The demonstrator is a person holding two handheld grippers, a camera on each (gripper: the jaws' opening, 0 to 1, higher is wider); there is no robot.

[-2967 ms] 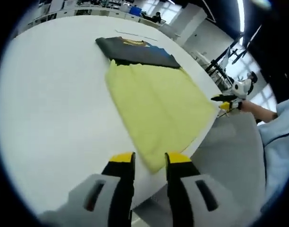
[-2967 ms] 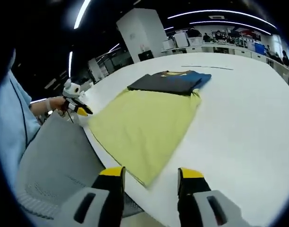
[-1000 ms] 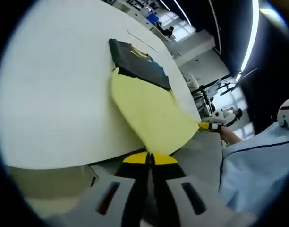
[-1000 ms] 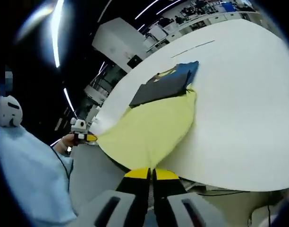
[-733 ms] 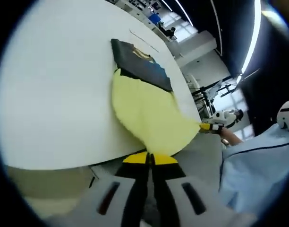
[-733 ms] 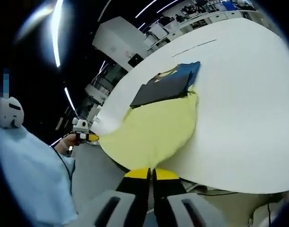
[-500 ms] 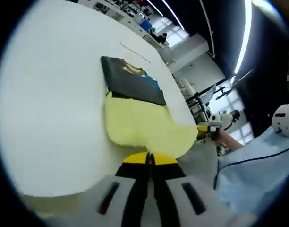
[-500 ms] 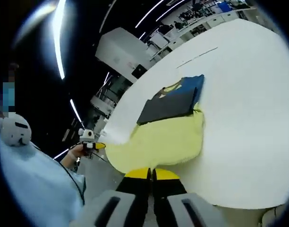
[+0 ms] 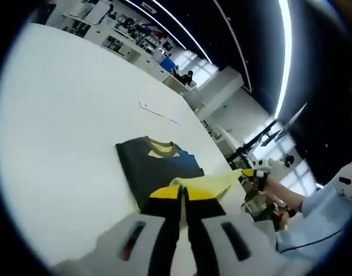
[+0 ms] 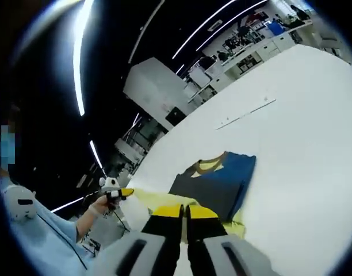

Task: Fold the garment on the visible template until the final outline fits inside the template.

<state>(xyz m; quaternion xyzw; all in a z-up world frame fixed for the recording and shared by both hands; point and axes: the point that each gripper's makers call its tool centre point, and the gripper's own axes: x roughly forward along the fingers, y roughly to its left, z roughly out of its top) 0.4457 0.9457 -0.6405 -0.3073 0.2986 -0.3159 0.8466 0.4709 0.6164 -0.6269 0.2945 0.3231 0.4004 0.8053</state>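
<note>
A folded dark garment [image 9: 156,172] with a blue part and a yellow collar lies flat on the white table [image 9: 61,132]. Just in front of it, my left gripper [image 9: 181,190] is shut on one edge of a yellow cloth [image 9: 207,183]. The cloth stretches, lifted, toward my right gripper [image 9: 252,172], held in a hand at the right. In the right gripper view, my right gripper [image 10: 184,208] is shut on the yellow cloth [image 10: 156,201] over the near edge of the dark garment [image 10: 216,184]. My left gripper [image 10: 119,192] shows at the left, in a hand.
A thin strip [image 9: 159,111] lies on the table beyond the garment, also seen as a strip [image 10: 245,115] in the right gripper view. A person in a light blue top [image 9: 320,218] stands at the table's edge. Desks and ceiling lights fill the background.
Both grippers shut on the yellow cloth's near edge, then lifted it and carried it forward over itself toward the dark garment. The flat yellow area is now mostly hidden.
</note>
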